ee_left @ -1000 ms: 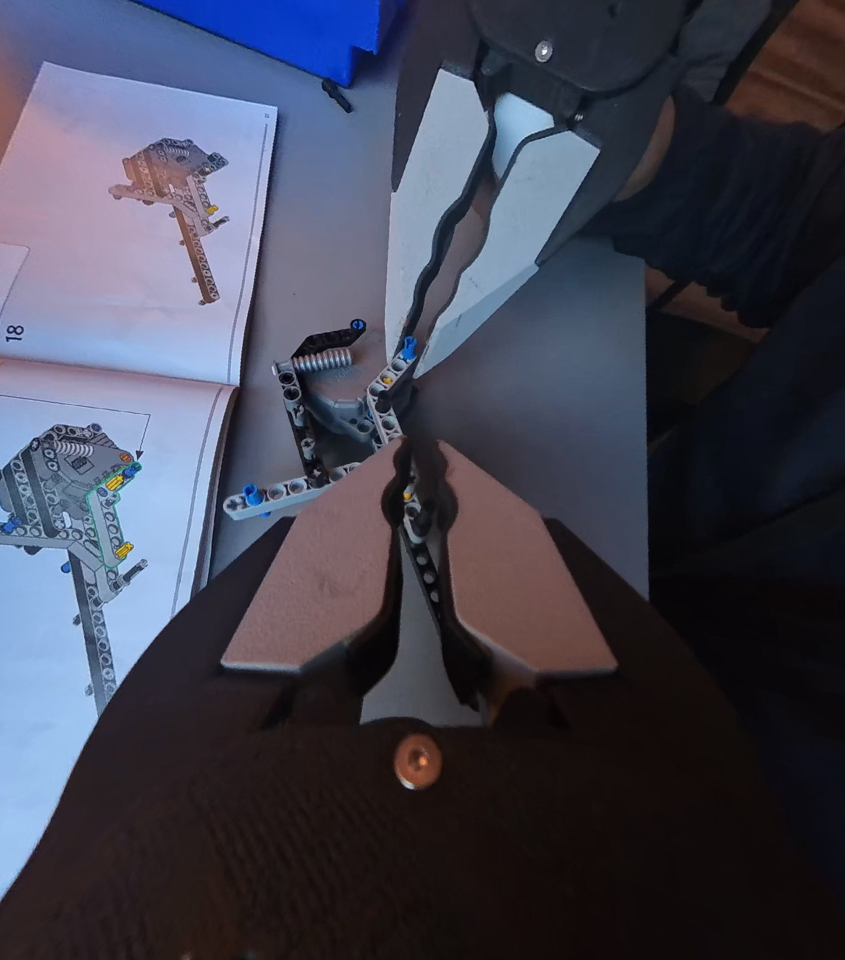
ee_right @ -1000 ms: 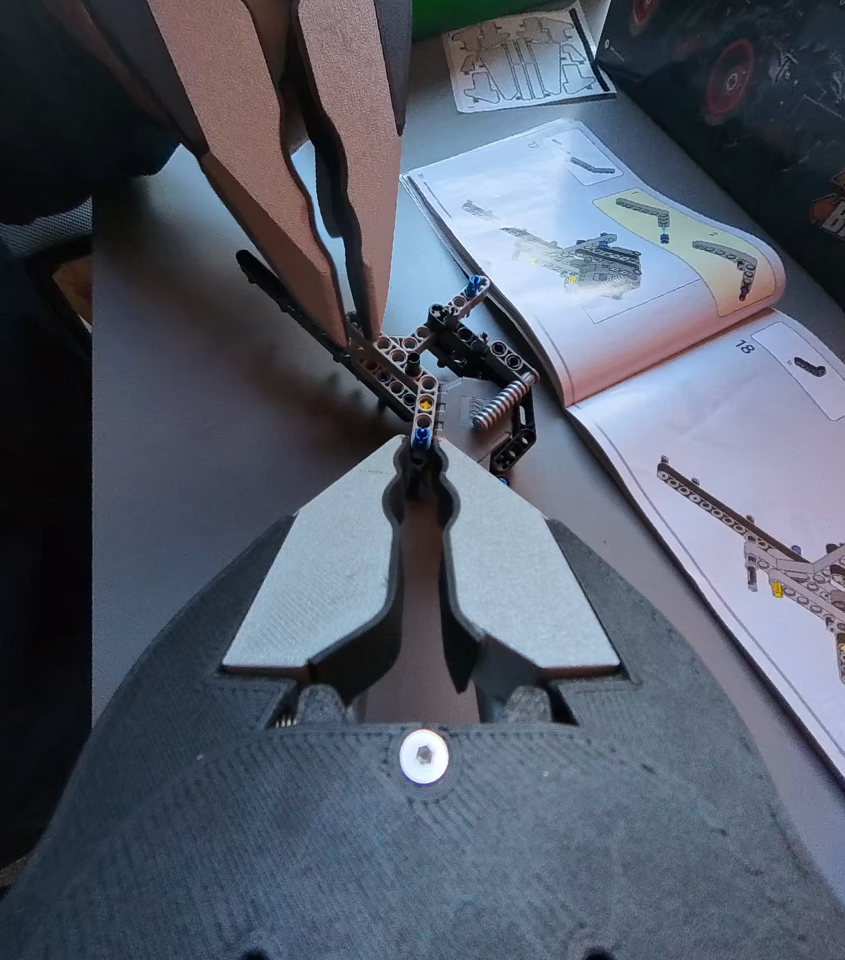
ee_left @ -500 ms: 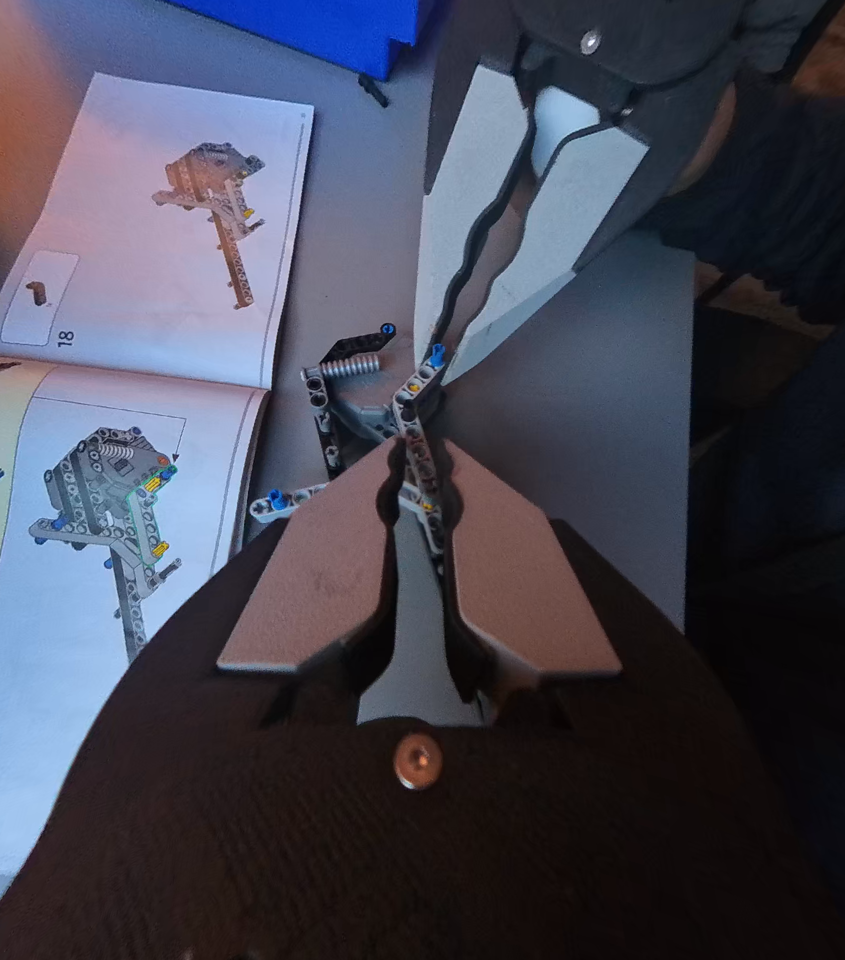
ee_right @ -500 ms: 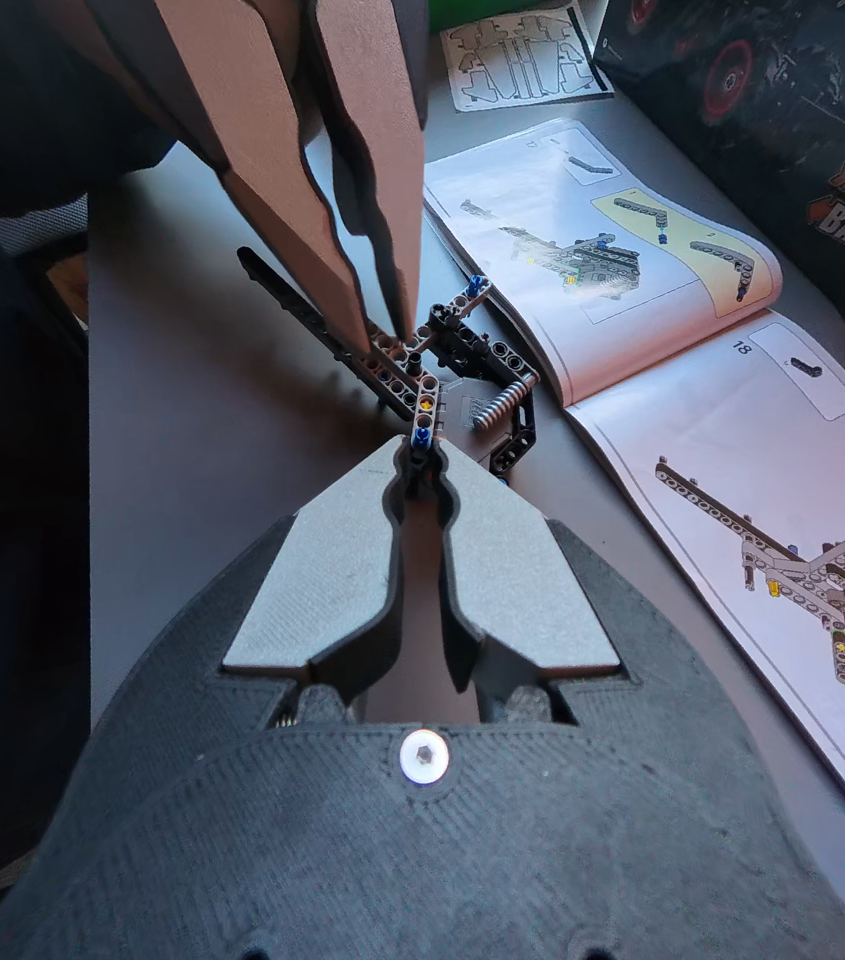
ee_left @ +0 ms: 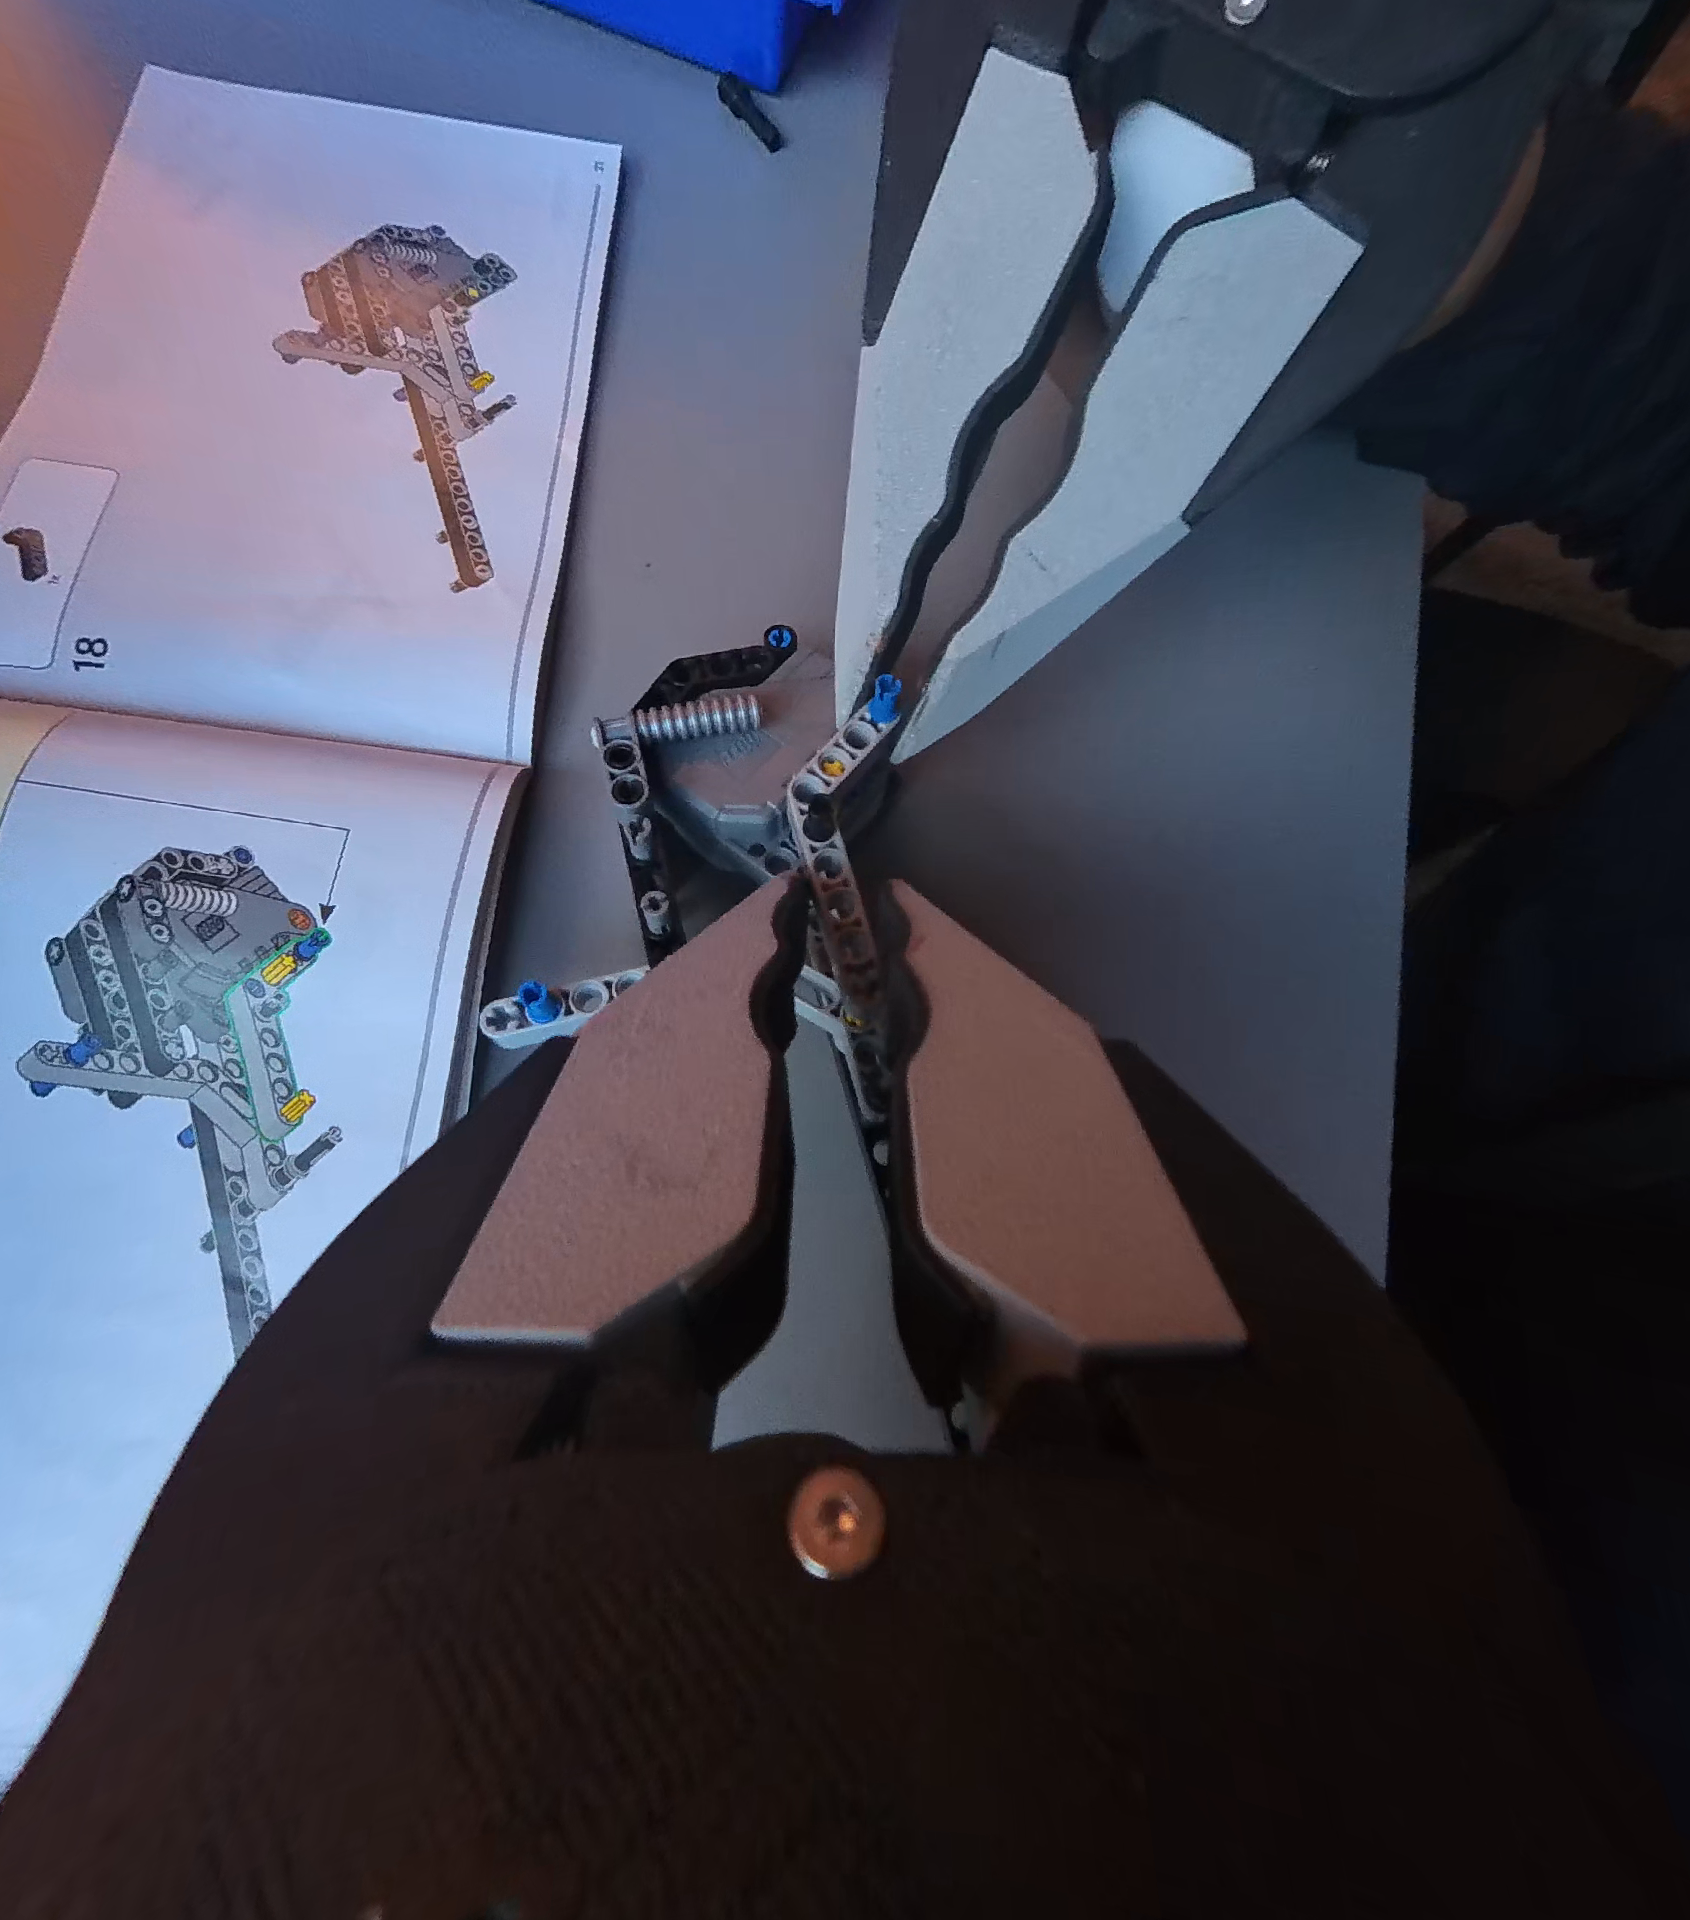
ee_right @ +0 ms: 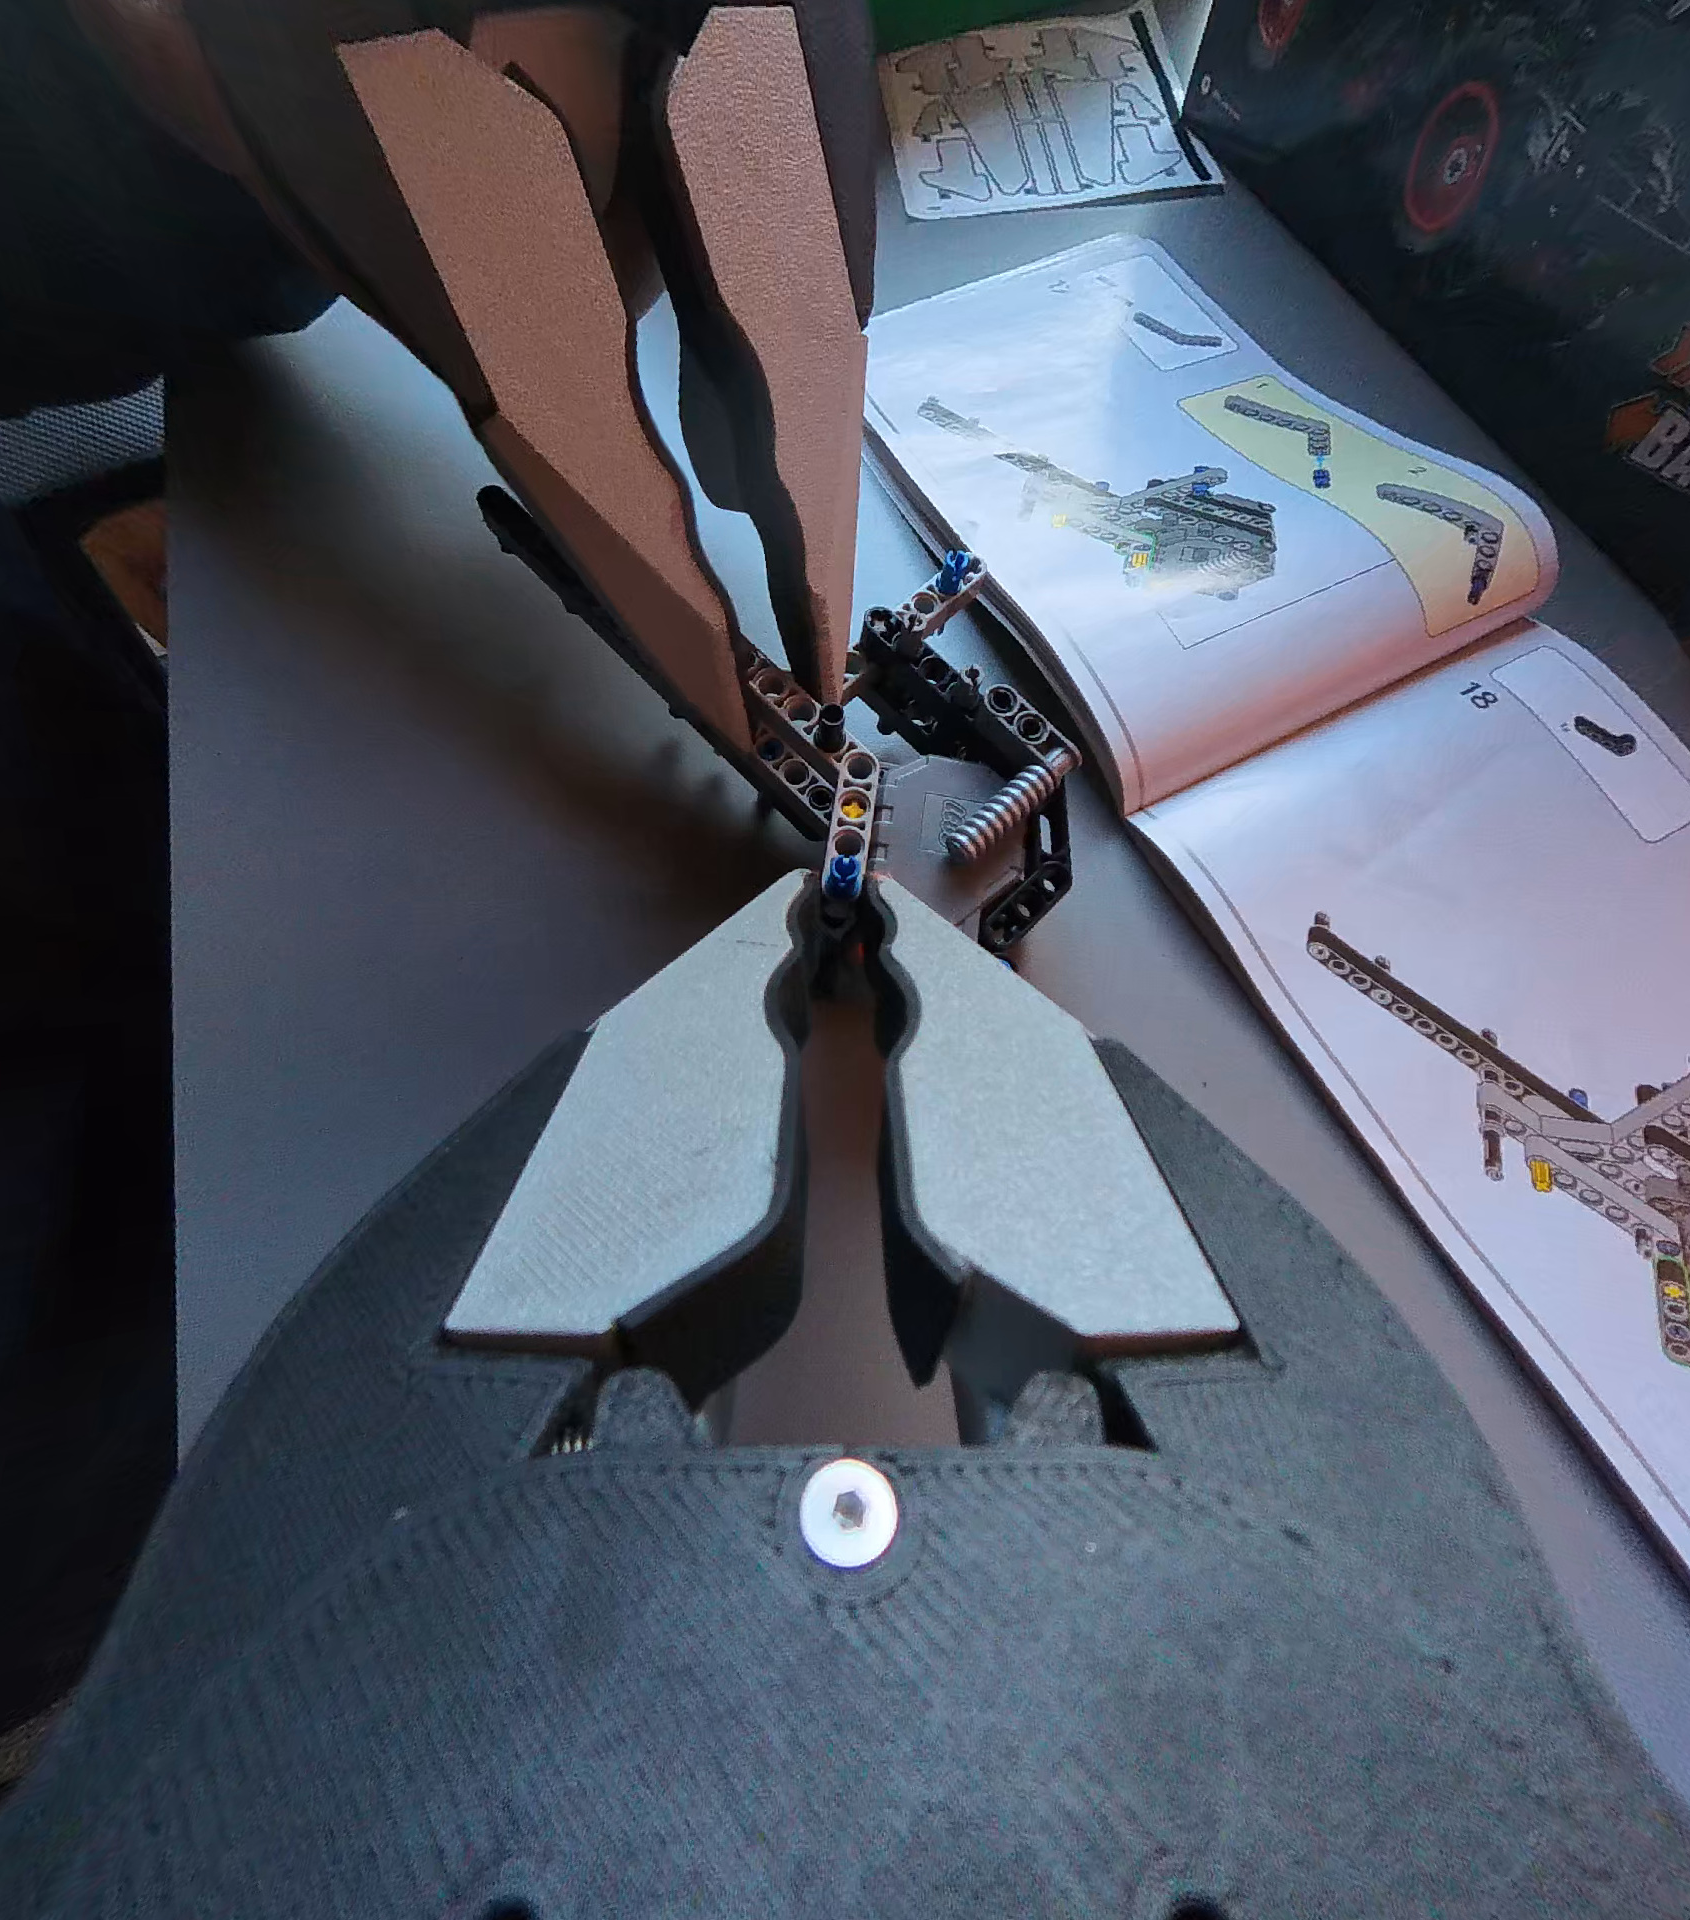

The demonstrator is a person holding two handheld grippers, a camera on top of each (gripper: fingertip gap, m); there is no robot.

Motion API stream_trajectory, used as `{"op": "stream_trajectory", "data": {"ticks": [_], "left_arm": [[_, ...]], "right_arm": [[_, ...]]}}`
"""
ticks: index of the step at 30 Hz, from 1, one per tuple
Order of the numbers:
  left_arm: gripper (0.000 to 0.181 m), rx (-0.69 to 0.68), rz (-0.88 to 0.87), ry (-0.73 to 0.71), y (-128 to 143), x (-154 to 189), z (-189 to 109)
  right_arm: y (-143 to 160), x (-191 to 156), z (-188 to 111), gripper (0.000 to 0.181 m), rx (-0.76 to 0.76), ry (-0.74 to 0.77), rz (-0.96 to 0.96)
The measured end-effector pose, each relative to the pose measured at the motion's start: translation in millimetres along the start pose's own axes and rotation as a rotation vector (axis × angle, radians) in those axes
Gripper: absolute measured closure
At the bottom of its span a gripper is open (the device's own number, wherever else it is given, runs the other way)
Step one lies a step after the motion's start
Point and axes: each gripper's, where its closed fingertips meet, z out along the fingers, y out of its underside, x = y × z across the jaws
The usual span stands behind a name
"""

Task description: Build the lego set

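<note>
A lego assembly (ee_left: pixel 716 821) of grey and black holed beams, a grey block and a silver spring lies on the grey table. It also shows in the right wrist view (ee_right: pixel 934 800). My left gripper (ee_left: pixel 843 920) is shut on its bent grey beam (ee_left: pixel 825 831), near the long black beam. My right gripper (ee_right: pixel 841 906) is shut on the other end of that grey beam (ee_right: pixel 851 805), at a blue pin. The two grippers face each other across the assembly. The left gripper shows in the right wrist view (ee_right: pixel 791 691), the right gripper in the left wrist view (ee_left: pixel 885 698).
An open instruction booklet (ee_left: pixel 280 436) lies beside the assembly and shows in the right wrist view (ee_right: pixel 1392 790). A blue box (ee_left: pixel 706 31) and a loose black pin (ee_left: pixel 753 109) lie beyond. A dark set box (ee_right: pixel 1547 229) and a sticker sheet (ee_right: pixel 1038 135) sit behind. The table edge (ee_left: pixel 1407 831) is close. Less than 4 cm separates the two grippers' tips.
My left gripper has shifted forward from the black beam onto the grey beam, closer to the joint. The assembly has turned a little. My right gripper keeps its hold.
</note>
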Motion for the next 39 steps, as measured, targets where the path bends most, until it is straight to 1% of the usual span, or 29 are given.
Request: {"op": "stream_trajectory", "data": {"ticks": [14, 18, 30, 36, 38, 39], "left_arm": [[0.173, -0.011, 0.017, -0.044, 0.5, -3.9, 0.7], [0.173, -0.015, 0.025, -0.054, 1.1, -4.3, 0.8], [0.174, -0.003, -0.016, -0.026, 2.8, -5.3, 1.4], [0.175, 0.001, -0.006, -0.031, 1.9, -5.3, 1.8], [0.175, 0.008, -0.008, -0.032, 1.8, -5.5, 1.7], [0.175, 0.011, -0.012, -0.030, 1.7, -5.6, 1.6]], "right_arm": [[0.5, -1.6, 0.3, 0.176, -0.007, -0.011, 0.006], [1.1, -1.9, 0.7, 0.176, -0.017, 0.006, -0.014], [1.8, -2.1, 1.2, 0.176, -0.045, 0.046, -0.041], [-1.0, -7.0, -2.1, 0.176, 0.021, -0.073, 0.047], [-9.1, -3.1, -5.8, 0.171, 0.066, -0.038, 0.030], [-13.0, -2.2, -8.3, 0.172, 0.088, -0.024, 0.013]]}}
